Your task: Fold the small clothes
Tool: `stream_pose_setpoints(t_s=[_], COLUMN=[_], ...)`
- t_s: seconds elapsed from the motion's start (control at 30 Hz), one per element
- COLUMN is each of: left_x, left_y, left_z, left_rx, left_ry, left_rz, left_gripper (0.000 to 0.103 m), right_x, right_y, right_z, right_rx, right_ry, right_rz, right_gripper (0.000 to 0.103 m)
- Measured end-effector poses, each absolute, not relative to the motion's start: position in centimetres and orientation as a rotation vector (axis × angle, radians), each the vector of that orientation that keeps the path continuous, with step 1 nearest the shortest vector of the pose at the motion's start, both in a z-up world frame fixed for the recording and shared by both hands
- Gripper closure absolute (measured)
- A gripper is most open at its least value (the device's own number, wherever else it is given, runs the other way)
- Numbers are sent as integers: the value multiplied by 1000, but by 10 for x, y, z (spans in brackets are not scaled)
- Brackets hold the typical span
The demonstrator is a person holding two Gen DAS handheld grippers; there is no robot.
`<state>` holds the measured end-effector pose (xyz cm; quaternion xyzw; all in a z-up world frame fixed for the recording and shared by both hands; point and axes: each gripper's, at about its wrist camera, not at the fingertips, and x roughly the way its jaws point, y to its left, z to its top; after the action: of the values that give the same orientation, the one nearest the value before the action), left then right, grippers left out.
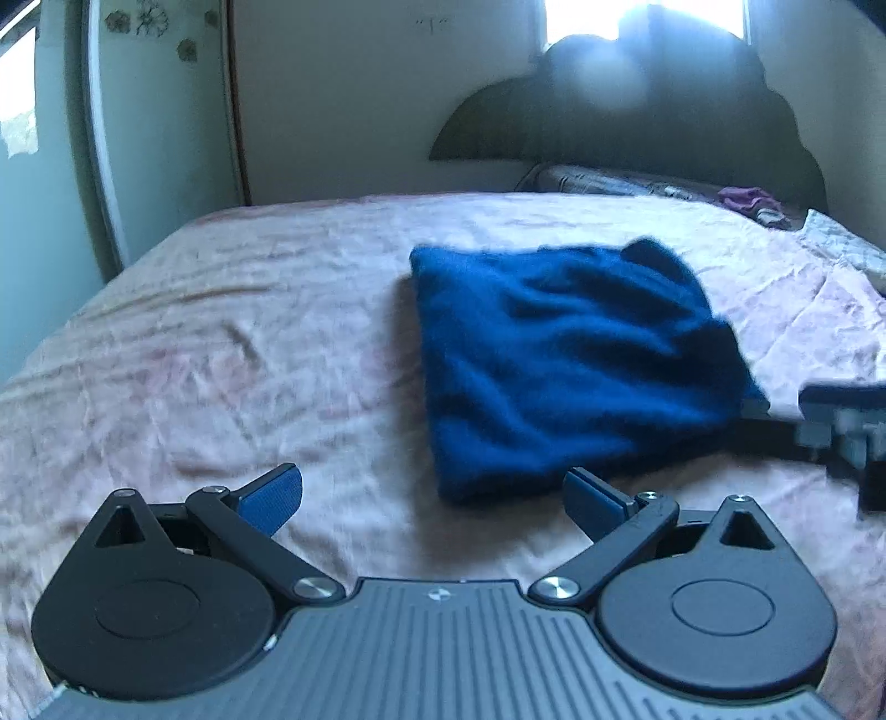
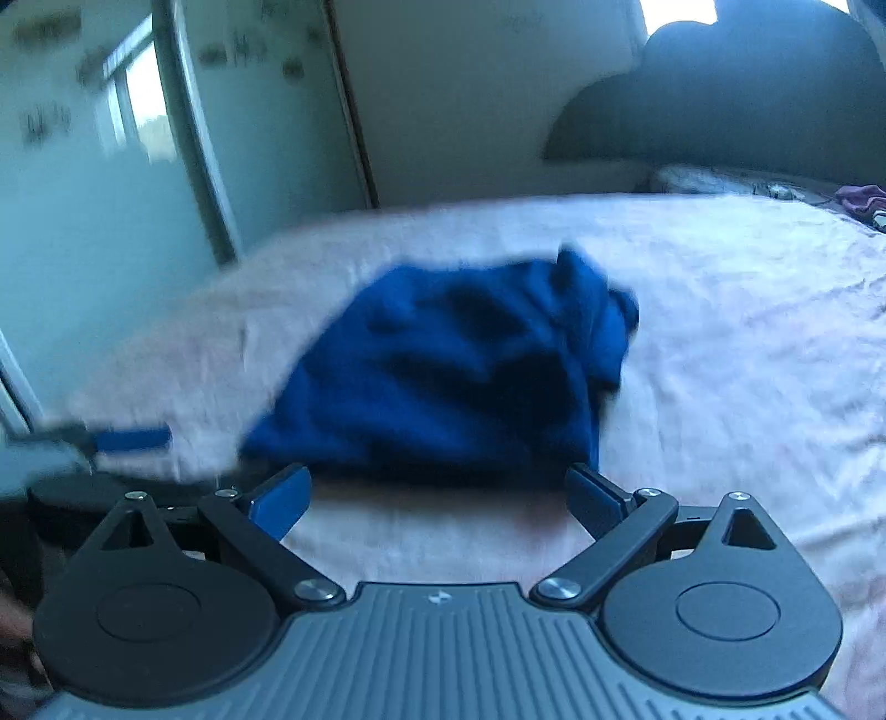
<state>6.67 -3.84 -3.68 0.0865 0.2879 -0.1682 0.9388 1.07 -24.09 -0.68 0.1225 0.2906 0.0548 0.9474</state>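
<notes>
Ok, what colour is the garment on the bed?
Deep blue garment, sharpest in the left wrist view.

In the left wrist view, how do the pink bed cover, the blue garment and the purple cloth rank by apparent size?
1. Pink bed cover, largest.
2. Blue garment.
3. Purple cloth, smallest as it looks, but it lies far back near the headboard, so its true size against the garment is unsure.

Daylight is glaring through the blown-out bright window [image 1: 645, 22] at twelve o'clock, leaving the room dim and bluish. Motion blur is smearing the crumpled dark-blue fleece garment [image 2: 443, 376], and fisheye distortion is bending the edges.
</notes>
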Motion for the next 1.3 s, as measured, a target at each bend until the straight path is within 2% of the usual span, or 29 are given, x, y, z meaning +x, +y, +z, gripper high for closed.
stream_pose_setpoints(t_s=[0.2,0.27,0.33,0.37,0.47,0.5,0.57,0.6,0.63,0.8,1.07,1.2,1.3], left_x=[88,93,97,100,105,106,109,110,112,126,138,135,136], left_y=[-54,-60,-65,-68,-77,-80,-86,-89,-92,-105,-119,-118,-116], left_z=[-22,-21,-21,-21,-23,-23,-24,-24,-24,-19,-41,-45,-45], left_rx=[202,212,222,227,243,249,263,268,272,260,272,298,274], left_ry=[568,564,568,571,572,571,567,563,558,521,598,589,603], left_rz=[-342,-348,-351,-355,-368,-372,-375,-374,-376,-381,-403,-407,-406], left_gripper=[1,1,1,1,1,1,1,1,1,0,1,1,1], right_x=[70,90,110,120,148,152,163,166,169,171,191,190,189], right_y=[-288,-309,-330,-338,-352,-352,-353,-353,-352,-363,-370,-375,-372], right_z=[5,1,-7,-12,-30,-33,-37,-37,-35,-23,-40,-21,-16], right_rx=[321,423,531,579,660,673,681,668,647,599,505,426,343], right_ry=[538,534,553,568,630,639,645,641,637,552,591,507,534], right_rz=[33,34,43,51,80,89,114,120,130,87,10,-30,-78], right_gripper=[5,12,37,41,42,47,69,92,96,97,97,97,97])
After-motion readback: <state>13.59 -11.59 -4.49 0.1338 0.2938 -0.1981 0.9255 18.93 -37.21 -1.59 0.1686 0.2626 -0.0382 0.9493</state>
